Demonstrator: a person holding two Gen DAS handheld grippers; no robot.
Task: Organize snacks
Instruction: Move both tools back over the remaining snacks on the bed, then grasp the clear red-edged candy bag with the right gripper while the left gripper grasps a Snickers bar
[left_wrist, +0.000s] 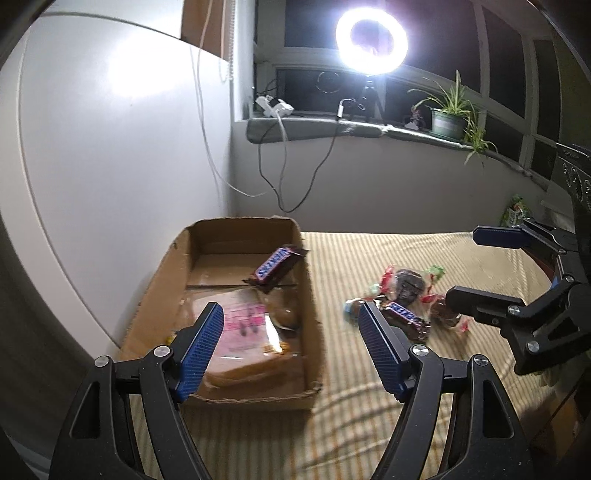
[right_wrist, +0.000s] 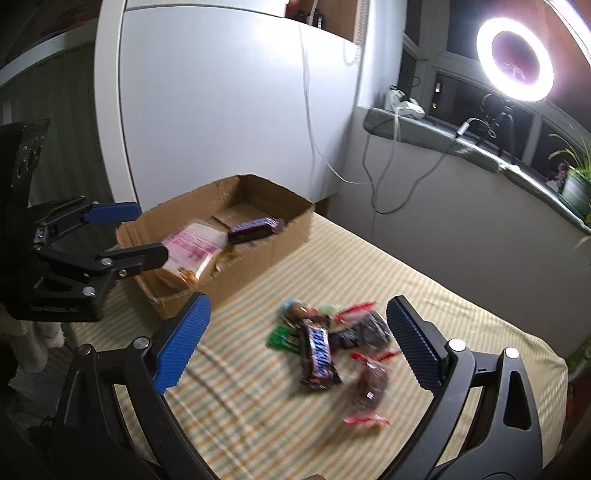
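A cardboard box stands on a striped cloth. One Snickers bar leans against its right wall, above a pink-labelled packet. My left gripper hovers over the box's right wall, open and empty. Right of the box lies a loose pile of snacks with a second Snickers bar, dark cookie packets and a green packet. My right gripper is open and empty above and just in front of that pile. Each gripper also shows in the other's view: right gripper, left gripper.
A white cabinet rises behind the box. A window sill carries a ring light, cables and a potted plant. Another green packet lies at the cloth's far right. The cloth ends at the right edge.
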